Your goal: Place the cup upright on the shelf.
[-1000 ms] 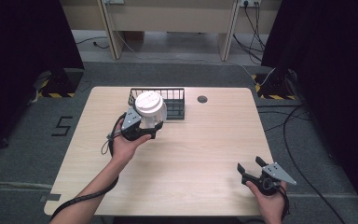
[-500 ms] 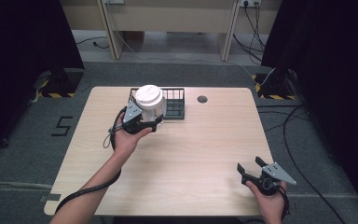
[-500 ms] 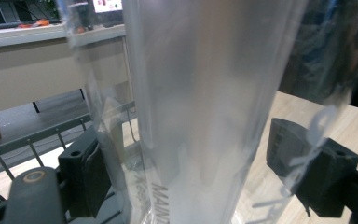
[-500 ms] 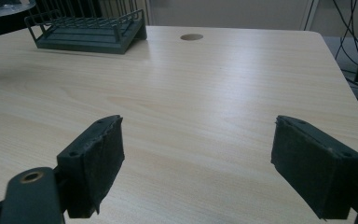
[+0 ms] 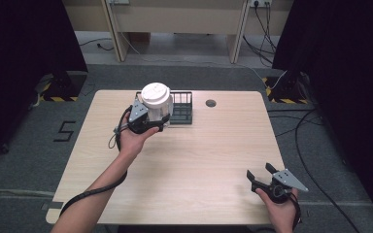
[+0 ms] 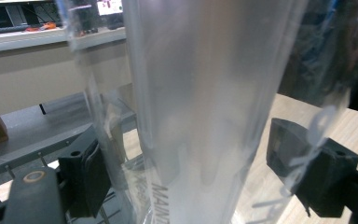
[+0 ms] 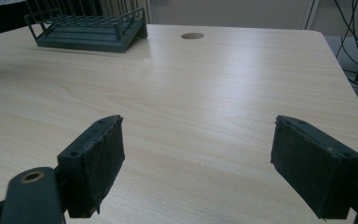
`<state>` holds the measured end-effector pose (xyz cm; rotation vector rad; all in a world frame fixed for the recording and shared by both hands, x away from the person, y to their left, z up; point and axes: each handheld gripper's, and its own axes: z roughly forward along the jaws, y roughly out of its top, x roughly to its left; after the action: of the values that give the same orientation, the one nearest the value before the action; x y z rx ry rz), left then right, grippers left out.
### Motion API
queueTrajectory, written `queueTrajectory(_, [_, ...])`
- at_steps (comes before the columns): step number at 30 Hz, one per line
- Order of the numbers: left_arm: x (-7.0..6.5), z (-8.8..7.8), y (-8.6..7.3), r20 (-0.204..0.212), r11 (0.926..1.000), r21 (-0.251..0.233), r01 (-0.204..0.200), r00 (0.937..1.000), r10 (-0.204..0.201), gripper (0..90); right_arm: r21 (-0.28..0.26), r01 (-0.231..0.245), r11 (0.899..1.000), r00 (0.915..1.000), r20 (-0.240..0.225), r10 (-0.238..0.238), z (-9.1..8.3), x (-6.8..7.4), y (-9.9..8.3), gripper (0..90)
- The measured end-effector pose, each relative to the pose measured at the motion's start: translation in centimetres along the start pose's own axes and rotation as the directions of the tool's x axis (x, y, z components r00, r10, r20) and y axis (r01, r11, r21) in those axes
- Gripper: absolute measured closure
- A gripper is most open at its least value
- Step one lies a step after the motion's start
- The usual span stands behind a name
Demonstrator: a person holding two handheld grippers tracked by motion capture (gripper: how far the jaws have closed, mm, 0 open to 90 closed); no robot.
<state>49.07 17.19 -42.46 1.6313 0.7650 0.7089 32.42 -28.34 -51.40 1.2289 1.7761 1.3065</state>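
My left gripper [image 5: 151, 118] is raised over the far left part of the table and shut on a tall white stack of cups in a clear plastic sleeve [image 5: 156, 98]. It hangs at the left end of a black wire basket [image 5: 183, 108]. In the left gripper view the plastic-wrapped stack [image 6: 200, 93] stands upright between the two pads [image 6: 89, 179], blocking most of what lies behind. Near the front right corner my right gripper [image 5: 260, 171] rests low and open. Its jaws stand wide apart with only bare wood between them in the right gripper view, where the basket [image 7: 88, 28] shows far off.
The light wooden table [image 5: 199, 160] has a round cable hole [image 5: 211, 103] beside the basket on the right. Cables and black stands sit on the grey floor around the table. A wooden bench runs along the back.
My left gripper has carried the wrapped cup stack away from the person, up to the basket's left end. The right gripper has stayed in place, open.
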Motion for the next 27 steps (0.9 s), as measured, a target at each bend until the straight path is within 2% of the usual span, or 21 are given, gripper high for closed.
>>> queueTrajectory(14, [0.8,1.3,0.5,-0.024,1.0,0.0,0.008,0.9997,-0.008,17.7,-0.006,0.008,1.0,1.0,0.002,-0.008,0.0,0.1,0.0,17.8])
queueTrajectory(27, [1.9,2.2,2.0,-0.042,1.0,-0.005,0.007,0.9991,-0.008,17.7,-0.006,0.006,1.0,1.0,-0.001,-0.006,0.0,0.1,0.0,17.8])
